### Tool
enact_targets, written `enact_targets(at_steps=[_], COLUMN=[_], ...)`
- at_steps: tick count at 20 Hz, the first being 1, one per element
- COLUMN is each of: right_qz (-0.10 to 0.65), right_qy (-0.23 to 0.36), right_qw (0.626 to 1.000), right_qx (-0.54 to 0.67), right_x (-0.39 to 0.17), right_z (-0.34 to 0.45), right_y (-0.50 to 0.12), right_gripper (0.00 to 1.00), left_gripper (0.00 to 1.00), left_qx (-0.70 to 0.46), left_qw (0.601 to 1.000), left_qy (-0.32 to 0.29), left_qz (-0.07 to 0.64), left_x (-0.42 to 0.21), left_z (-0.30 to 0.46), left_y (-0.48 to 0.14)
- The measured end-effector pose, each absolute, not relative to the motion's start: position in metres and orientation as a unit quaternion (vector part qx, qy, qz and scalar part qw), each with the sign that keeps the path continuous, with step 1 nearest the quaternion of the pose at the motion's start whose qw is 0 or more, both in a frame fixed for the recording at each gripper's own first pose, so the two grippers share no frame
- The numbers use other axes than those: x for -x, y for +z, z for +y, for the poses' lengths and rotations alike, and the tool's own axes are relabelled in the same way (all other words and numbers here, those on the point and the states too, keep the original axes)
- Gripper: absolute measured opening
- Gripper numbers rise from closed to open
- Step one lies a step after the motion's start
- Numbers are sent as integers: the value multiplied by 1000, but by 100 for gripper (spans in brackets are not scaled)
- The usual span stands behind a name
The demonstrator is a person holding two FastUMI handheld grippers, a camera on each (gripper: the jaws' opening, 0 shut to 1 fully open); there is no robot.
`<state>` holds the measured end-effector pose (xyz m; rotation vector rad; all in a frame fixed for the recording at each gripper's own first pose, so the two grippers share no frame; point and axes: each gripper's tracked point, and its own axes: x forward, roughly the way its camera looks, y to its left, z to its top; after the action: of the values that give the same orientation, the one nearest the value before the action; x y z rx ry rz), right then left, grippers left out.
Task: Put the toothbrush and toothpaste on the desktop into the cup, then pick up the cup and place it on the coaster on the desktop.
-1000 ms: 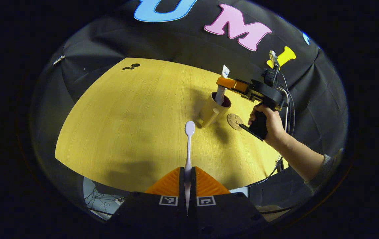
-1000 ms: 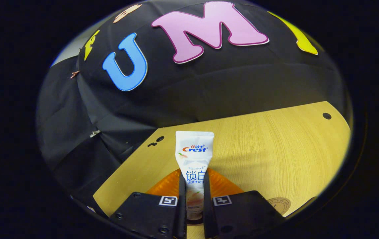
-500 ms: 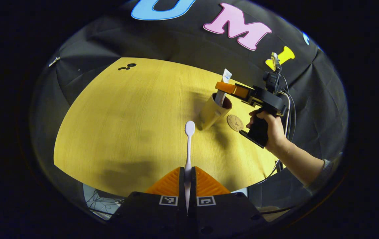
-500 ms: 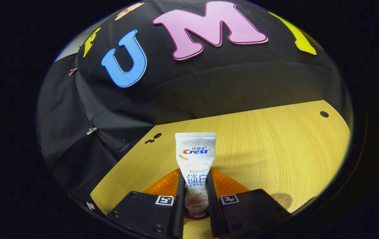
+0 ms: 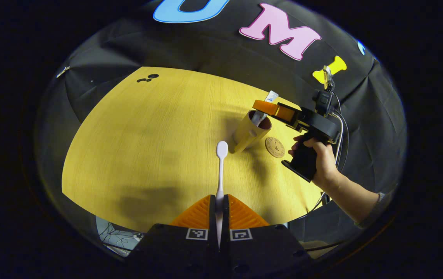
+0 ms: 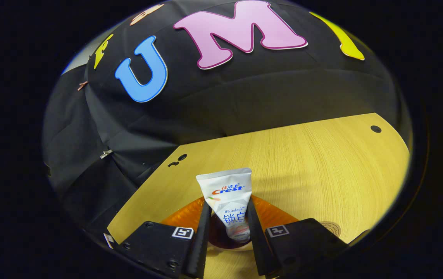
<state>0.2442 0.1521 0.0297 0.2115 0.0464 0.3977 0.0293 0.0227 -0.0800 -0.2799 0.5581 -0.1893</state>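
Note:
My left gripper (image 5: 219,198) is shut on the handle of a white toothbrush (image 5: 221,162), whose head points forward over the yellow desktop (image 5: 147,135). Just beyond its head stands the beige cup (image 5: 249,131), dark red inside. In the left gripper view, my right gripper (image 5: 268,107) hovers over the cup's mouth, with the toothpaste (image 5: 271,97) rising between its fingers. In the right gripper view, the right gripper (image 6: 228,211) is open. The white toothpaste tube (image 6: 229,193) stands loose and tilted between its fingers, lower end down in the cup (image 6: 218,237). The round brown coaster (image 5: 274,147) lies right of the cup.
A hand (image 5: 322,161) and bare forearm hold the right gripper from the desktop's right side, cables trailing behind. The coaster (image 6: 330,228) sits near the desktop's front edge in the right gripper view. Small holes (image 5: 147,78) mark a far corner. Black cloth walls surround the desktop.
The right gripper's jaws have spread apart, letting go of the toothpaste, which has sunk lower into the cup and tilted. The left gripper has kept hold of the toothbrush, barely moving.

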Motion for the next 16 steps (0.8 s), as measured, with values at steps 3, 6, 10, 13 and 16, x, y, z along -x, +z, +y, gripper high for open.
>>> enact_targets(at_steps=[3,6,10,13,16], right_qz=[28,40,38,37,44], right_qy=[203,210,225,236,239], right_qw=[973,970,963,955,953], right_qx=[-109,-119,-145,-175,-178], right_x=[-238,-227,-210,-195,-175], right_z=[148,139,124,115,101], right_y=[33,34,50,62,58], right_gripper=[65,65,52,67,68], left_gripper=[6,6,6,6,6], left_qx=[147,150,159,161,161], left_qw=[948,950,952,954,958], left_qy=[-91,-89,-87,-85,-87], left_qz=[268,260,246,236,222], left_x=[-35,-37,-47,-62,-81], left_z=[17,6,-6,-16,-25], left_y=[-74,-61,-47,-35,-18])
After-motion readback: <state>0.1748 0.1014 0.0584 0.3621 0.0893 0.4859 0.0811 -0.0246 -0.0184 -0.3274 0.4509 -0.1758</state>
